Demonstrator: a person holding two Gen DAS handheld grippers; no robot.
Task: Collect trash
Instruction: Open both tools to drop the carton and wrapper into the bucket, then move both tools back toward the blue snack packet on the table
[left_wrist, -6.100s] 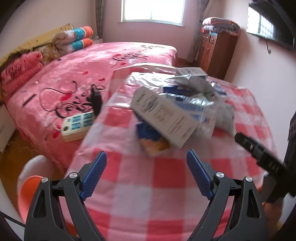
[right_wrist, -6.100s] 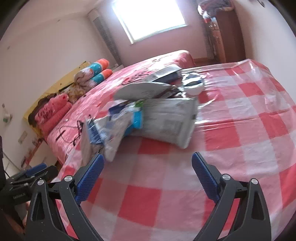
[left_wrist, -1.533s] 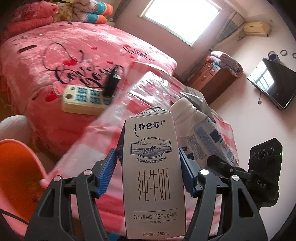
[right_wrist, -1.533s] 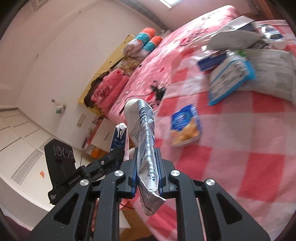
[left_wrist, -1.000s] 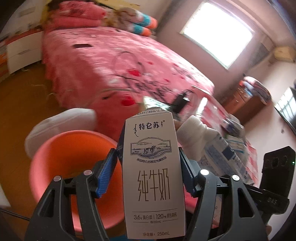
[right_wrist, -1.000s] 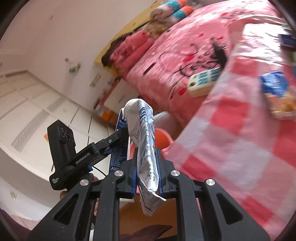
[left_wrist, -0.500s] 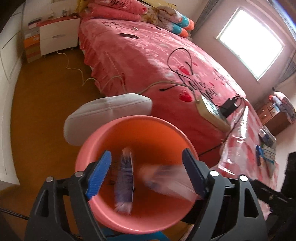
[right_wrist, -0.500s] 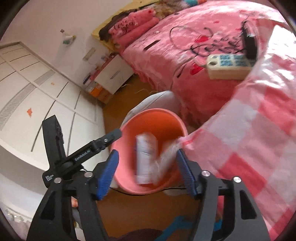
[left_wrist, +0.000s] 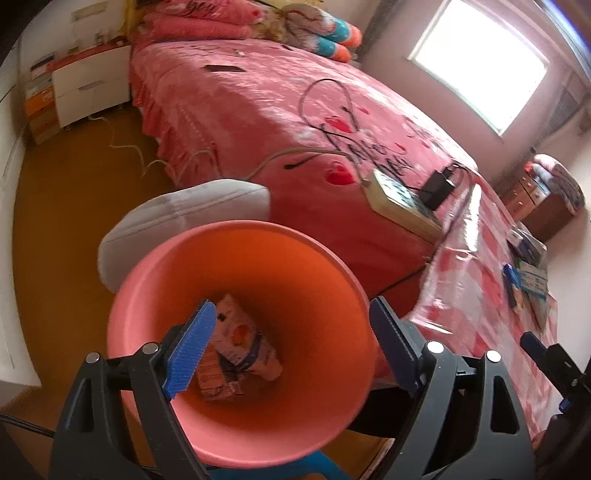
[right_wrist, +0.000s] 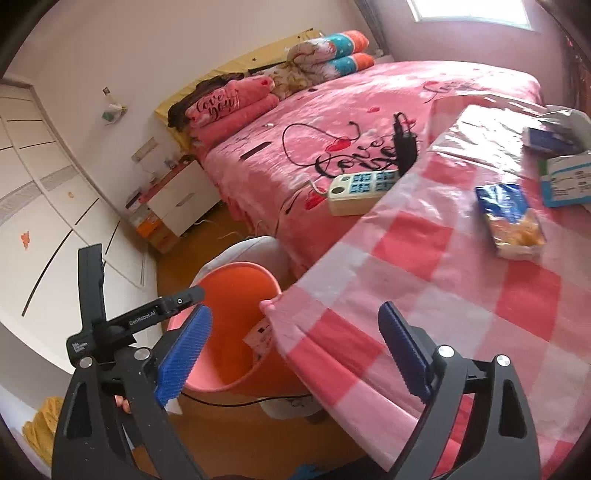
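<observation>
Now left gripper (left_wrist: 291, 347) hanging over round orange plastic bin (left_wrist: 236, 435), jaws standing wide, having just been opening, nothing between them. Crumpled white wrappers and carton (left_wrist: 236, 354) lying at bin bottom. Right gripper (right_wrist: 291, 350) jaws also spreading wide, just been opening, gripping nothing, hovering above near corner of table with red-and-white checked plastic cloth (right_wrist: 461, 295). Blue-and-yellow snack packet (right_wrist: 511, 221) lying on table, further right. White power strip (right_wrist: 364, 188) sitting on pink bed (right_wrist: 295, 147).

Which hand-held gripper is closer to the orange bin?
Left. The left hand-held gripper hangs right over the orange bin, jaws open and empty. The right hand-held gripper sits beside it, near the table edge.
</observation>
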